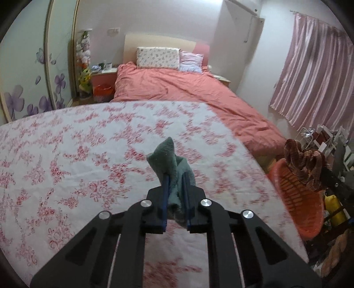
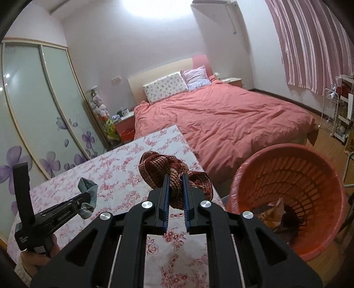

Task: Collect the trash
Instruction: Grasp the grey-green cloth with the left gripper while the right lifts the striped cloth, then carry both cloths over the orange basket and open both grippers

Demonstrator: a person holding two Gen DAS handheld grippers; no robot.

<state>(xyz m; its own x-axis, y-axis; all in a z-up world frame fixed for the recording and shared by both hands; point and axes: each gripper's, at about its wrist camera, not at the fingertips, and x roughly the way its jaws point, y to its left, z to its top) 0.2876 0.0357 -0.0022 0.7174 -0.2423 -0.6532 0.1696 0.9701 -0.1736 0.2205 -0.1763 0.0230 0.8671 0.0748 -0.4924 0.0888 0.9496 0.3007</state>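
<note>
Two hand-held grippers clenched: left [image 1: 176, 183] on one upright green cloth [image 1: 168, 159], right [image 2: 176, 183] on one bunched brown scarf [image 2: 159, 166], beside one basket [image 2: 327, 168].

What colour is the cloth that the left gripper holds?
Grey-green; the cloth in the left gripper shows best in the left wrist view.

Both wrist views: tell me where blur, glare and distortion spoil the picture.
Left wrist view: the floral tablecloth is smeared by motion blur, while the green cloth in the left gripper stays sharp. Right wrist view: sharper overall, but the ceiling light blows out to white glare. Both views: fisheye bends the wardrobe doors, and dark vignetting fills the corners.
</note>
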